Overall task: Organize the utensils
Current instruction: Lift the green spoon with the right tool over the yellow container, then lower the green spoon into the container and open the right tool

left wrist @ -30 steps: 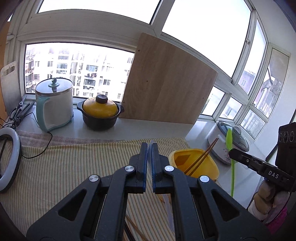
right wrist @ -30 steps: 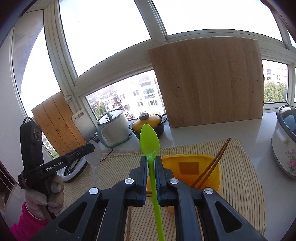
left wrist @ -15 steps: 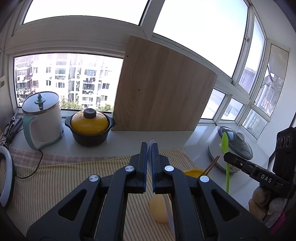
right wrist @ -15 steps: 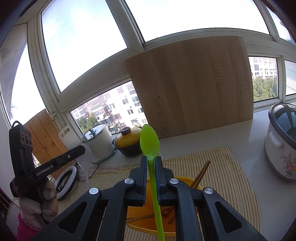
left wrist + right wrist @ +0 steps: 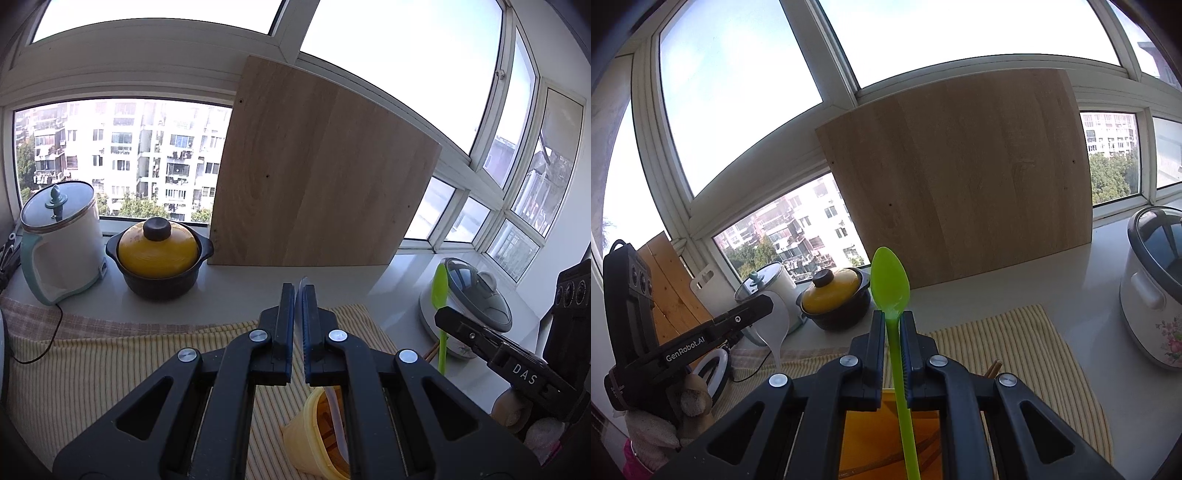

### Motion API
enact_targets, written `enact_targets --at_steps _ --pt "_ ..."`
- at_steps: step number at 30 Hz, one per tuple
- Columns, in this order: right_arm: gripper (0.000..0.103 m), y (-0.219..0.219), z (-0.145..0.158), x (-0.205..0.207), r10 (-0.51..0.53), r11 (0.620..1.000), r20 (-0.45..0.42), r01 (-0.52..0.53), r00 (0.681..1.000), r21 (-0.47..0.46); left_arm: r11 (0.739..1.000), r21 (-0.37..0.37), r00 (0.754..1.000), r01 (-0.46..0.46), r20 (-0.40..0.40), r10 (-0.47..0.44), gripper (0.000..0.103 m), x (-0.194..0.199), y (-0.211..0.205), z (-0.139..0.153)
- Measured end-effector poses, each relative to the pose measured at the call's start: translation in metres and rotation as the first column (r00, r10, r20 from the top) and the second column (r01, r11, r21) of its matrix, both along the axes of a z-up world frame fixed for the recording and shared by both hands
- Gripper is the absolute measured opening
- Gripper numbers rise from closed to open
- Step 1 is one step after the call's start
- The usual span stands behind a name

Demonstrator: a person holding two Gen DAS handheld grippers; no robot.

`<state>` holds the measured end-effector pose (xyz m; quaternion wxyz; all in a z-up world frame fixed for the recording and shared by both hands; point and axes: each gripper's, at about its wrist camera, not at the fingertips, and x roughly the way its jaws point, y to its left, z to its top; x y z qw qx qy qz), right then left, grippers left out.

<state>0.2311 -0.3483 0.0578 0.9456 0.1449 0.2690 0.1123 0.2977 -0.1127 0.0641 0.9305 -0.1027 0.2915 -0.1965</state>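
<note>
My left gripper (image 5: 298, 295) is shut on a clear plastic spoon (image 5: 303, 286) held edge-on; in the right wrist view the spoon's pale bowl (image 5: 772, 325) hangs from it. My right gripper (image 5: 893, 325) is shut on a green plastic spoon (image 5: 889, 280), bowl up, also seen in the left wrist view (image 5: 440, 291). A yellow container (image 5: 314, 439) with wooden chopsticks (image 5: 993, 367) sits below both grippers on the striped cloth (image 5: 110, 362); it shows under my right gripper (image 5: 864, 439) too.
A large wooden board (image 5: 317, 177) leans on the window. A yellow-lidded black pot (image 5: 159, 258) and a white kettle (image 5: 59, 236) stand at the back left. A rice cooker (image 5: 1152, 288) stands at the right. A ring light (image 5: 709, 373) lies at the left.
Both grippers have risen and tilted up with their spoons. The yellow container has dropped lower in both views, now mostly hidden under the fingers.
</note>
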Motion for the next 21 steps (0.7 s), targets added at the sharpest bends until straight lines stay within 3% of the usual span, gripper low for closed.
enact_targets --at_steps 21 --pt "0.006 -0.014 -0.032 -0.013 -0.007 1.0 -0.036 0.007 0.999 0.018 0.998 0.037 0.998 0.054 0.01 -0.054 0.001 0.005 -0.03 -0.017"
